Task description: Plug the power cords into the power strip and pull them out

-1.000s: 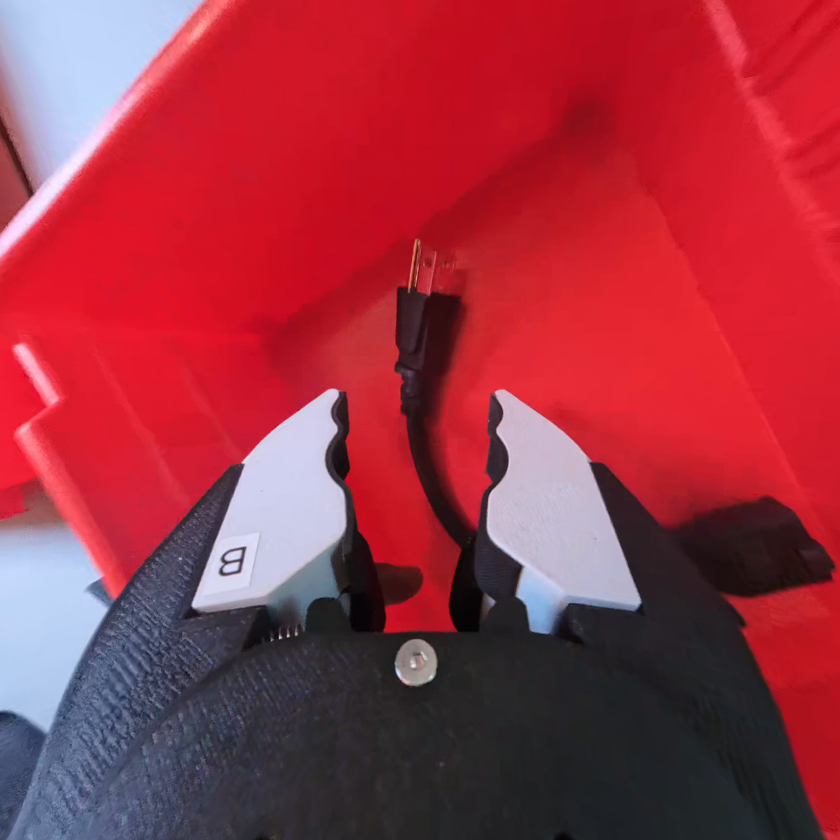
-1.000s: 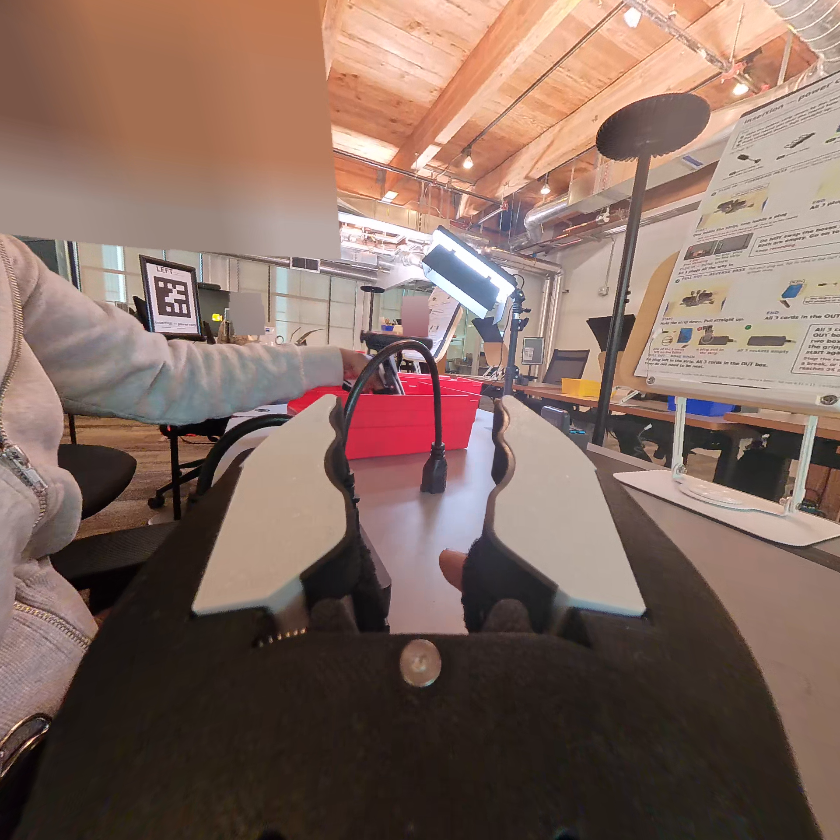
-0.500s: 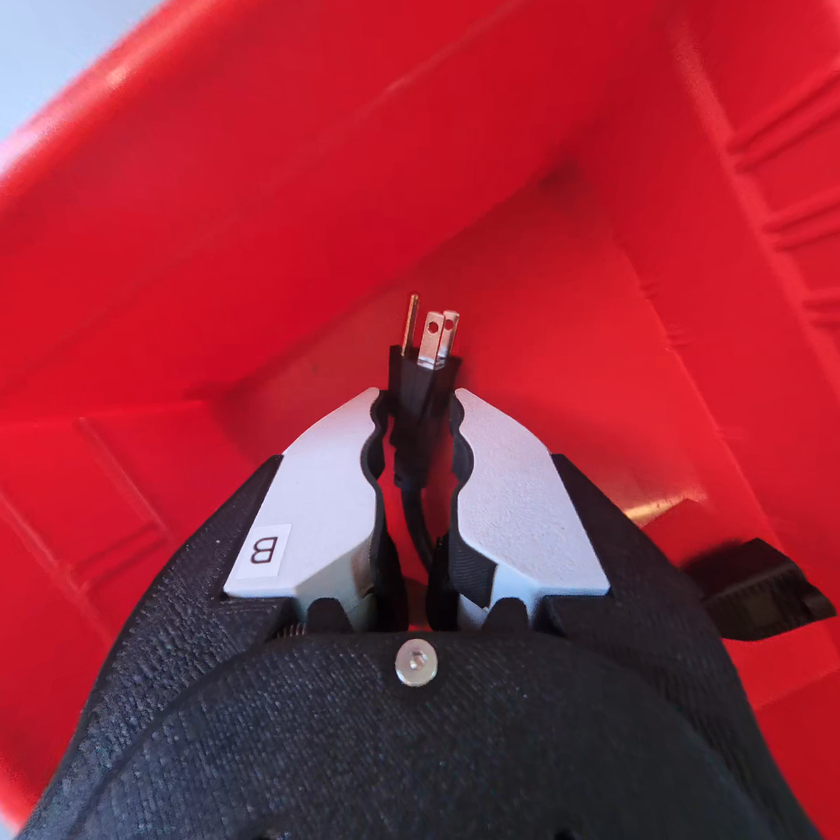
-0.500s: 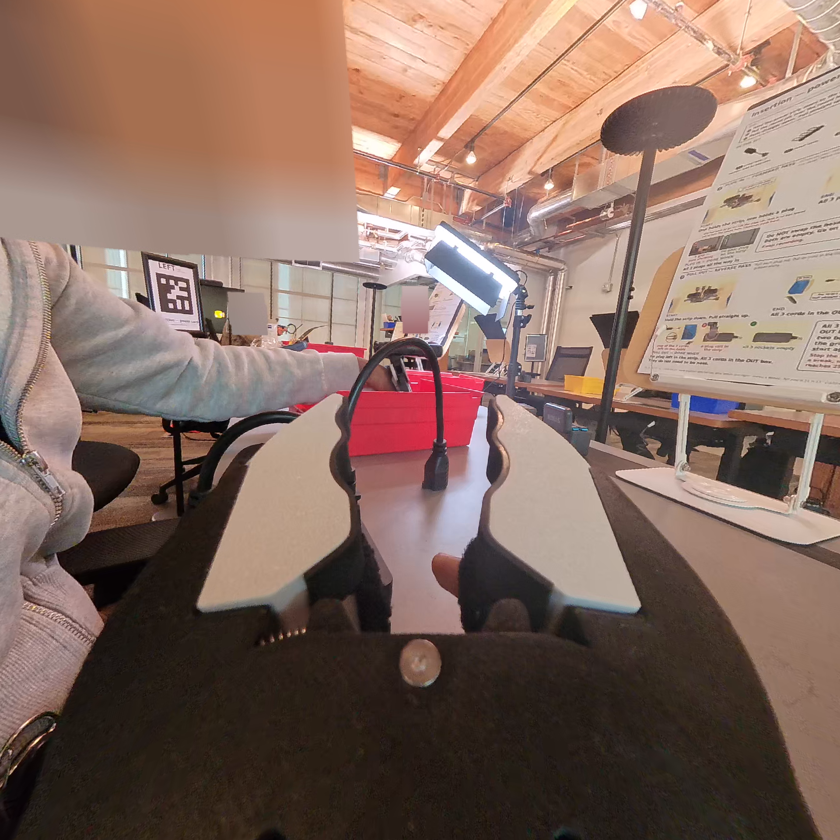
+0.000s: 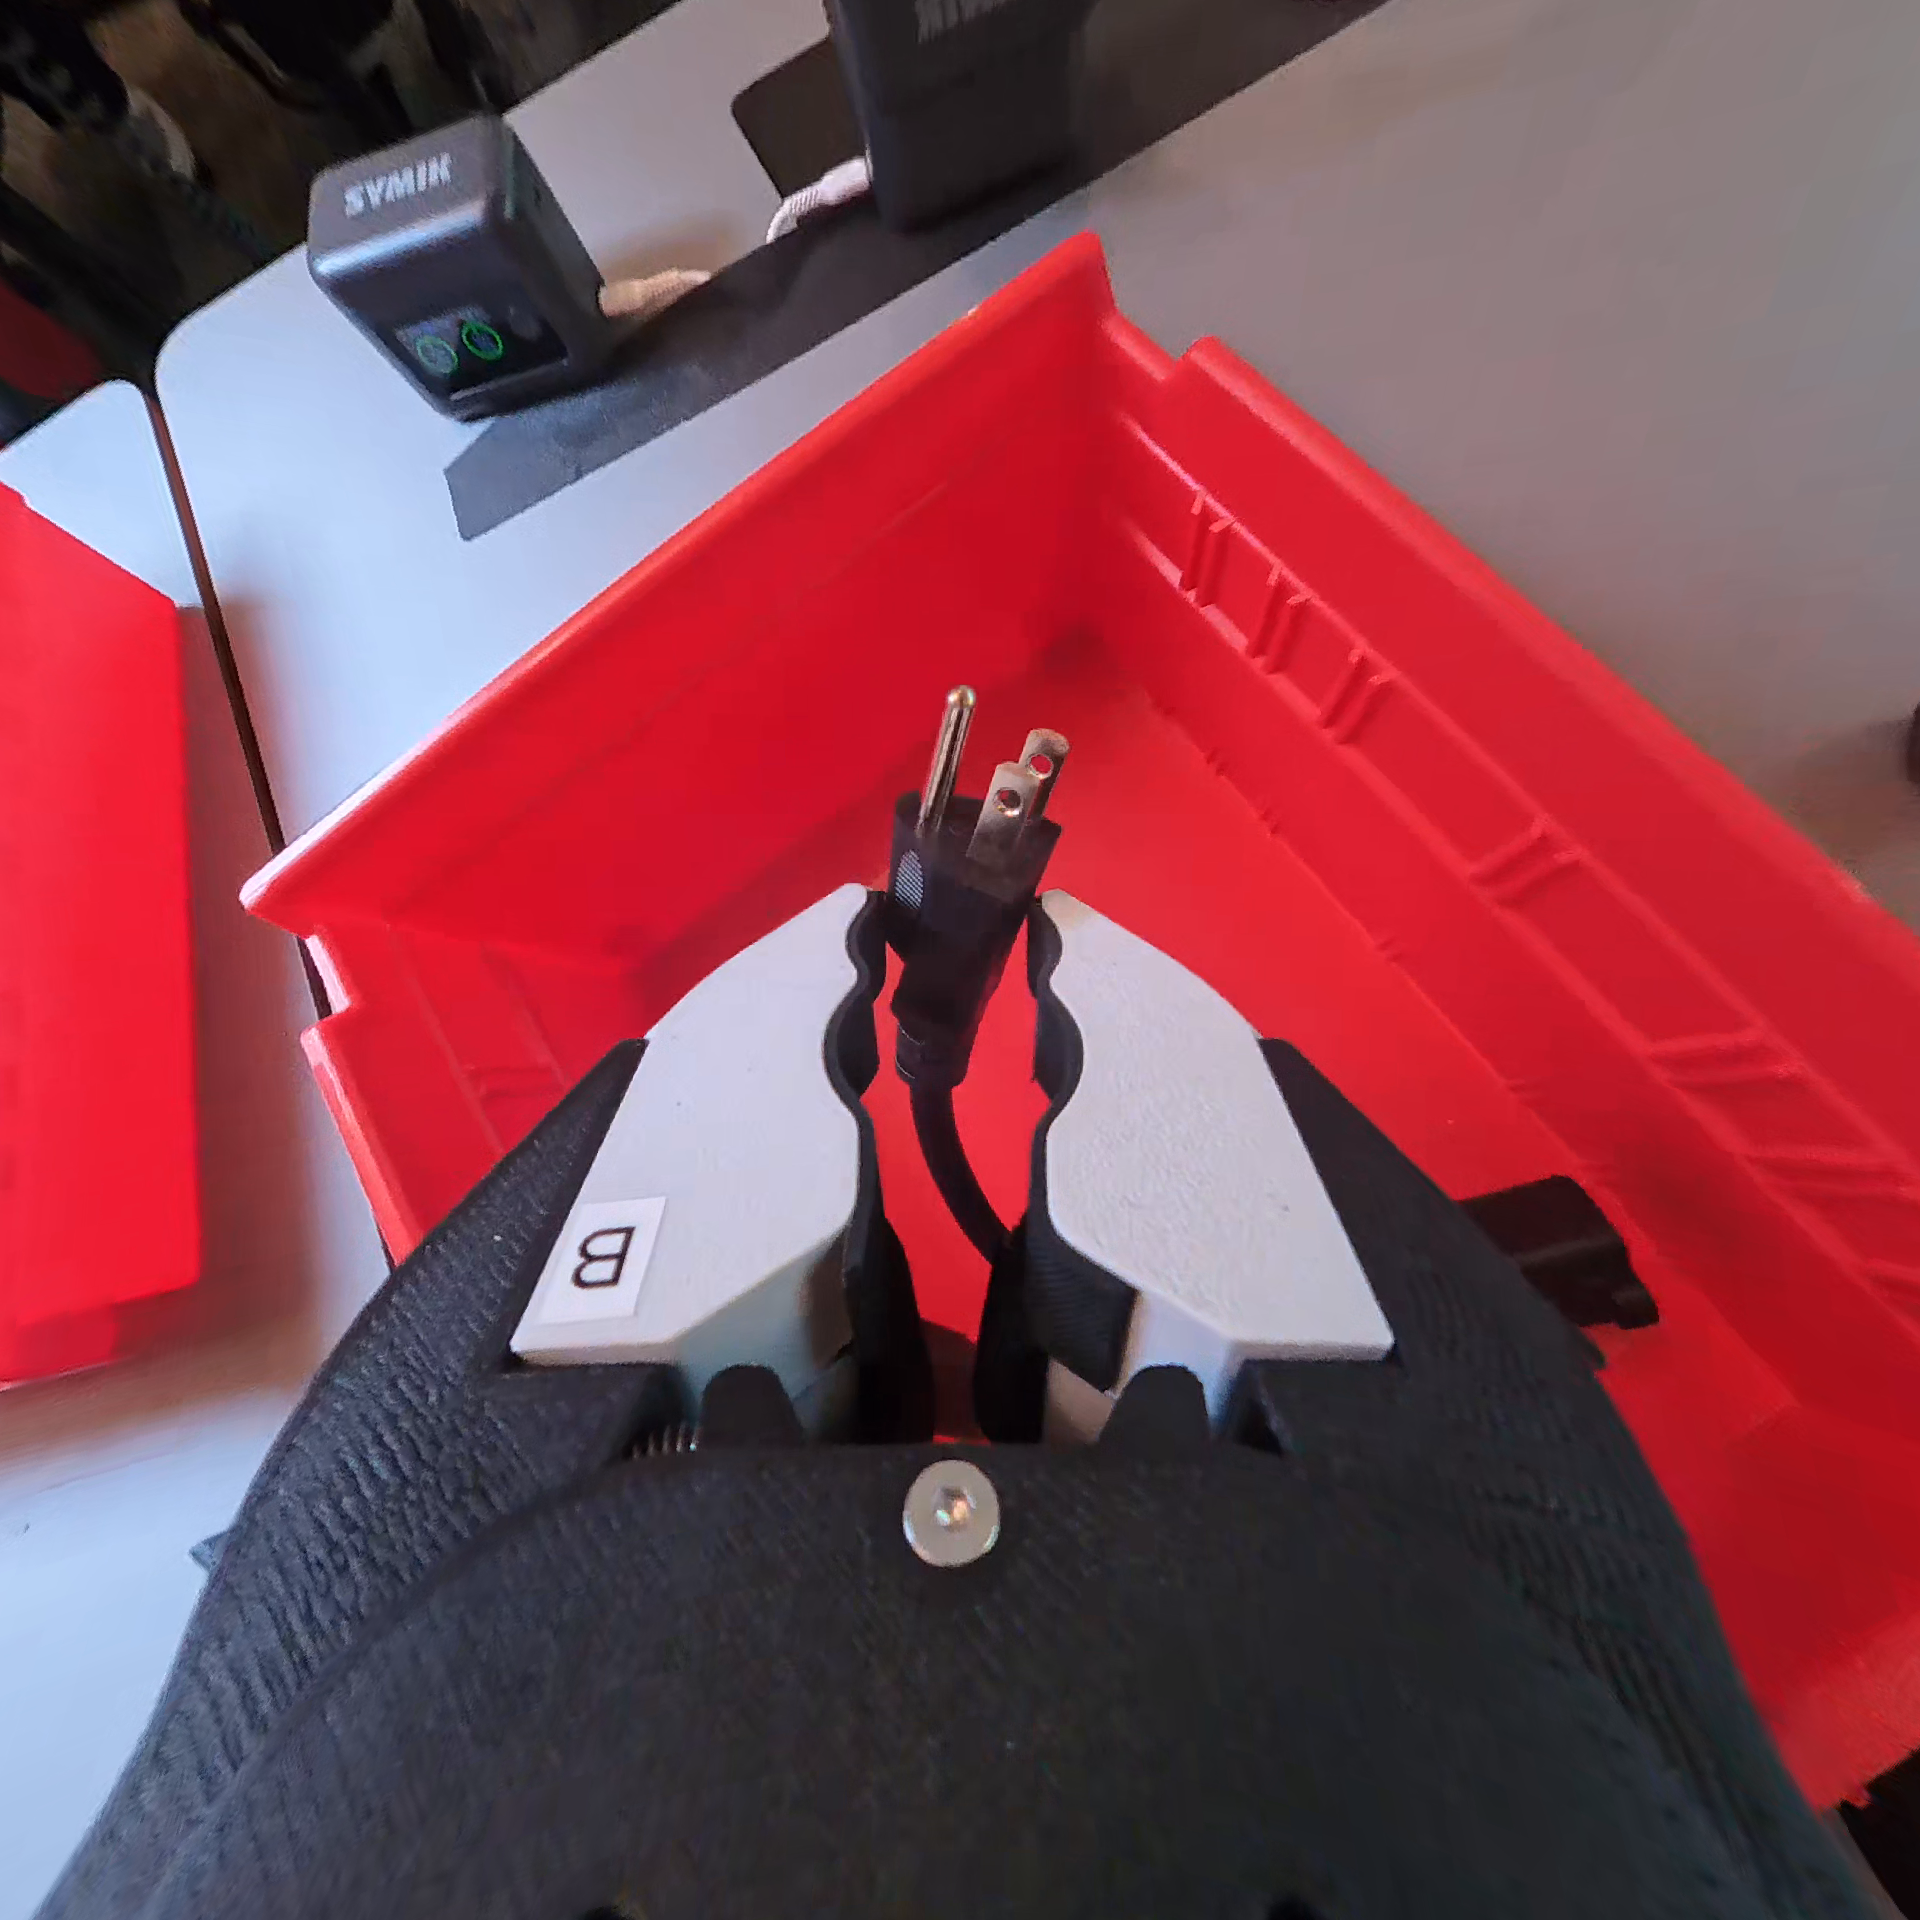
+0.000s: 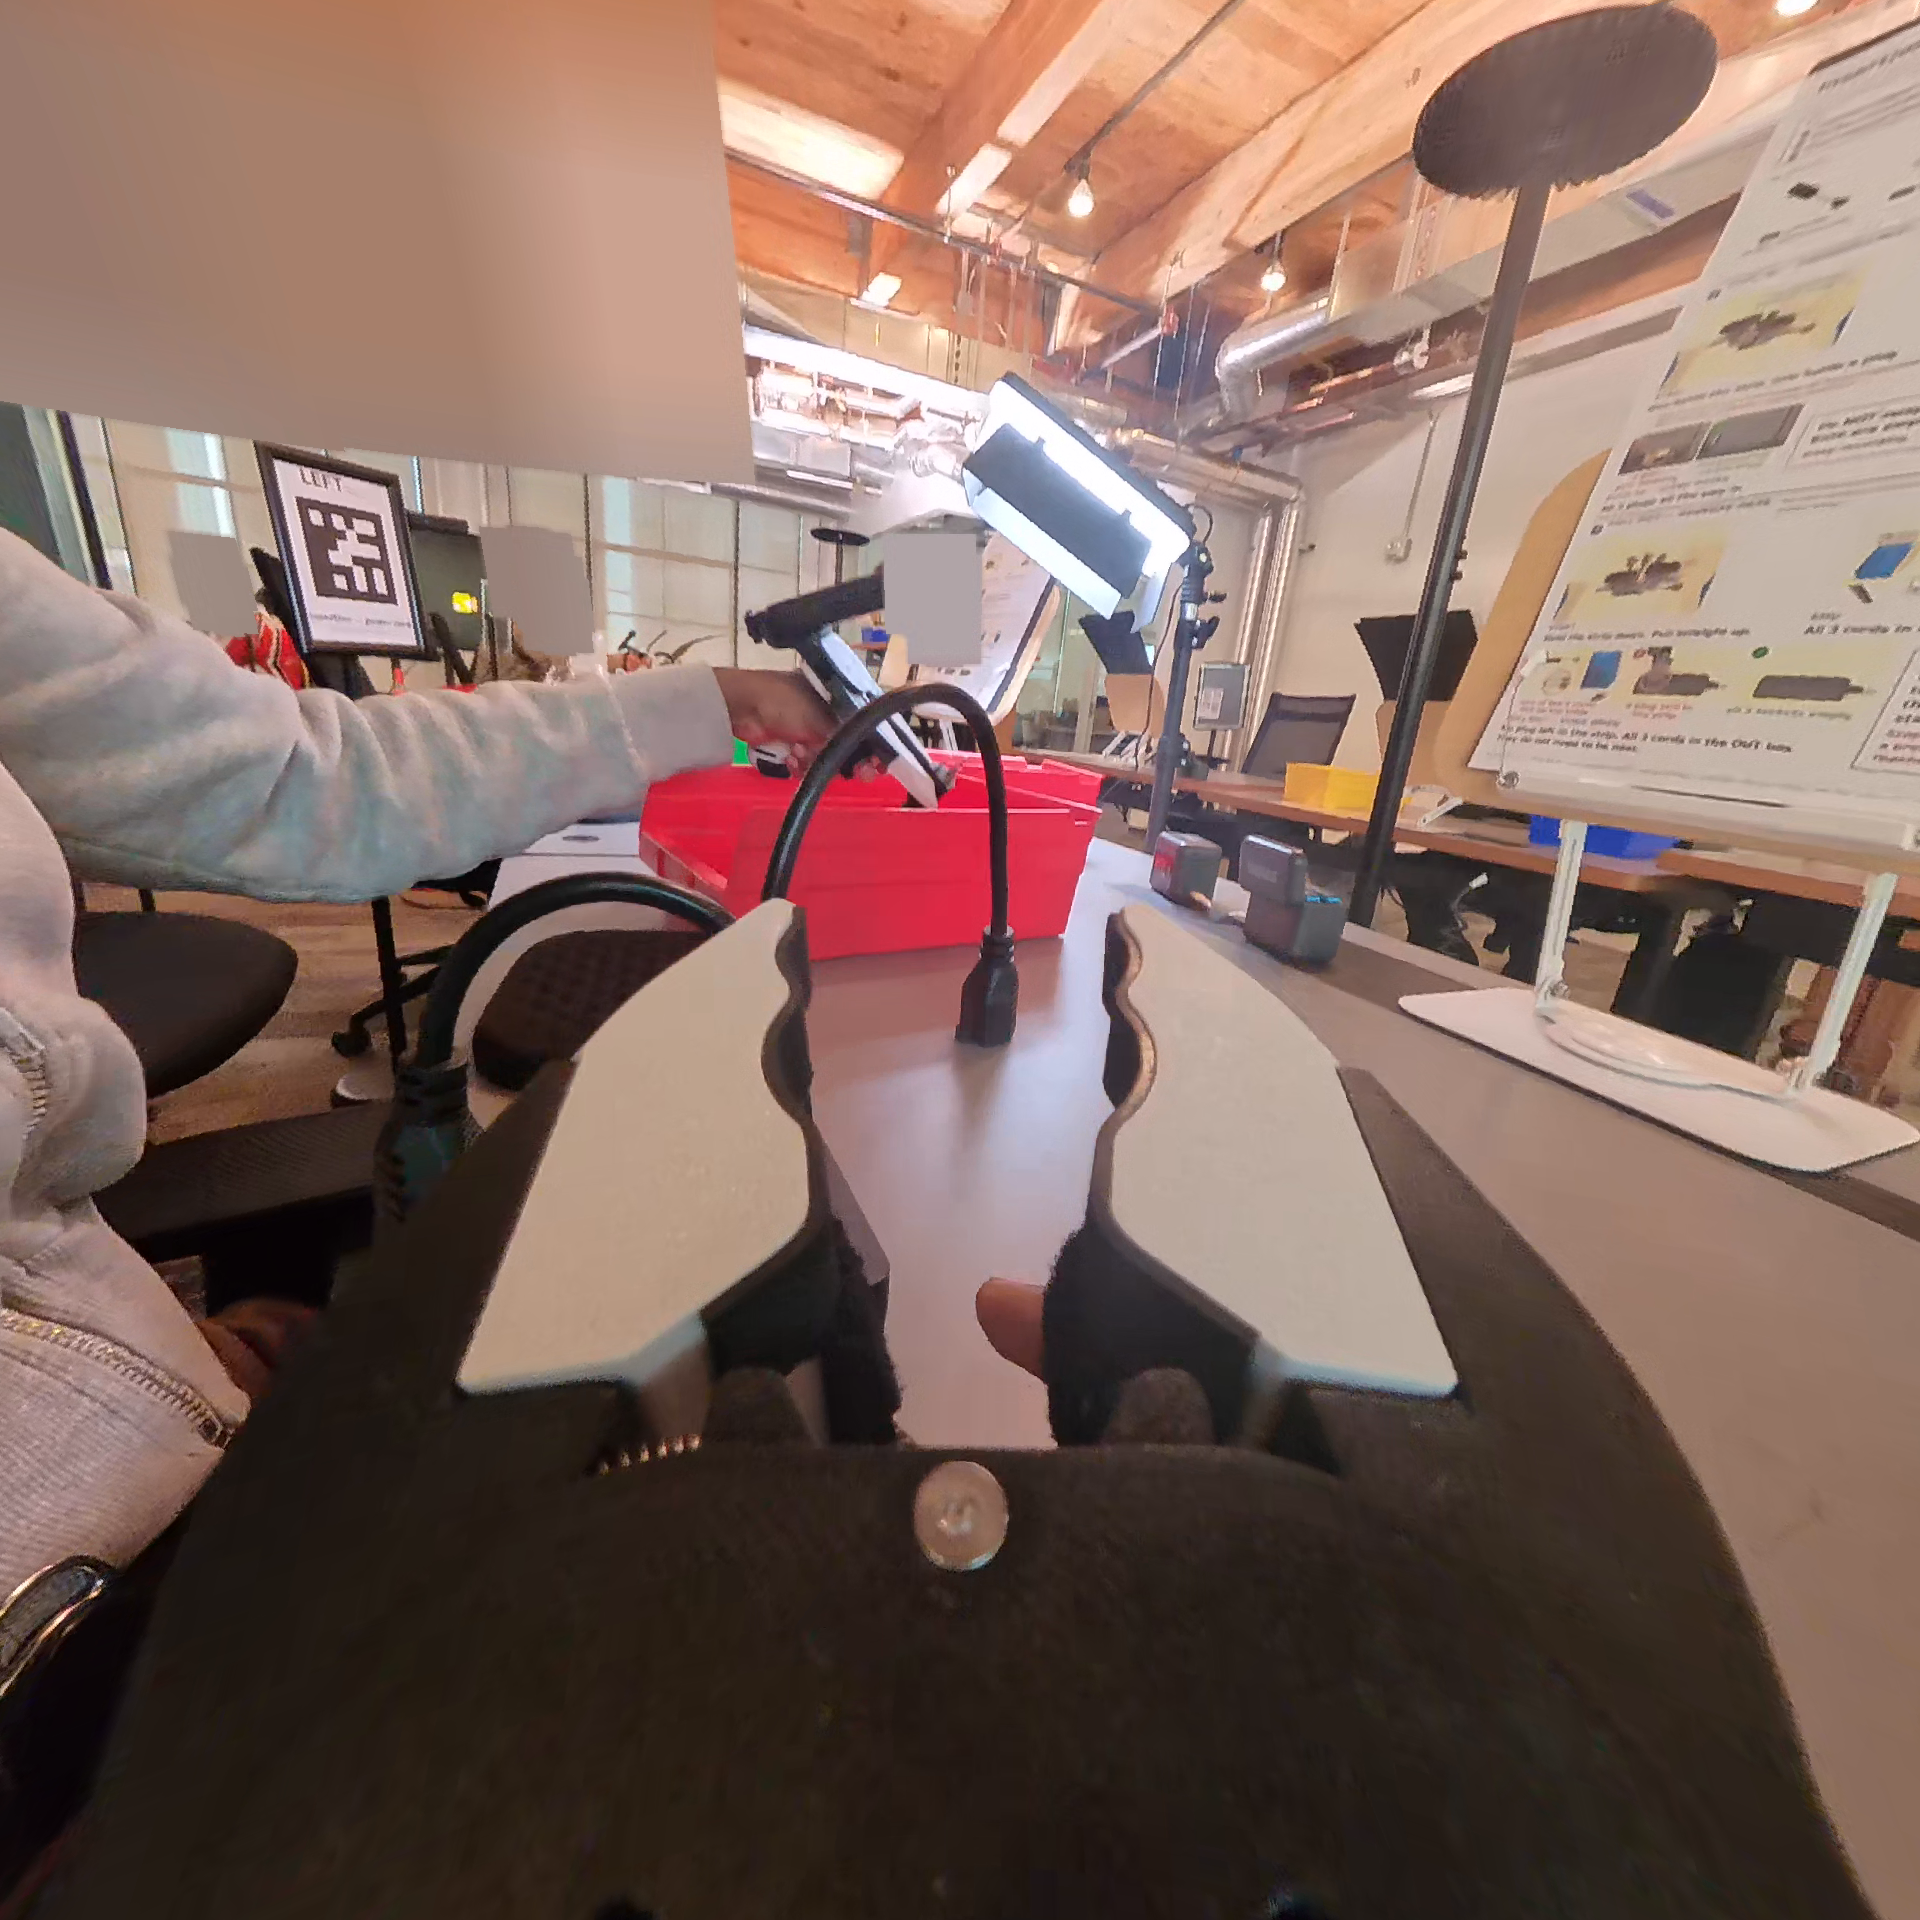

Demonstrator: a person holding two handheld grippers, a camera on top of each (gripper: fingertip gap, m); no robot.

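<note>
In the left wrist view my left gripper (image 5: 951, 920) is shut on a black three-prong plug (image 5: 971, 862), prongs pointing forward, held above the red bin (image 5: 727, 644). Its cord runs back between the fingers, and its black far-end connector (image 5: 1558, 1262) lies at the bin's right side. In the right wrist view my right gripper (image 6: 953, 920) is open and empty, low over the grey table. A black cord arches ahead, its connector (image 6: 985, 997) standing on the table. A second black cord (image 6: 561, 914) loops at left. The left gripper (image 6: 862, 717) shows above the red bin (image 6: 894, 883). No power strip is visible.
A black box-shaped device (image 5: 447, 270) sits behind the bin and another red bin (image 5: 83, 935) lies at left. An instruction board on a white stand (image 6: 1714, 468), a black pole (image 6: 1455, 520) and small black devices (image 6: 1288, 899) stand at right. A person's grey sleeve (image 6: 312, 748) reaches across. Left tips to right tips: about 50 centimeters.
My left gripper closed on the plug that lay in the red bin and lifted it up out of the bin. The right gripper stayed open and almost still.
</note>
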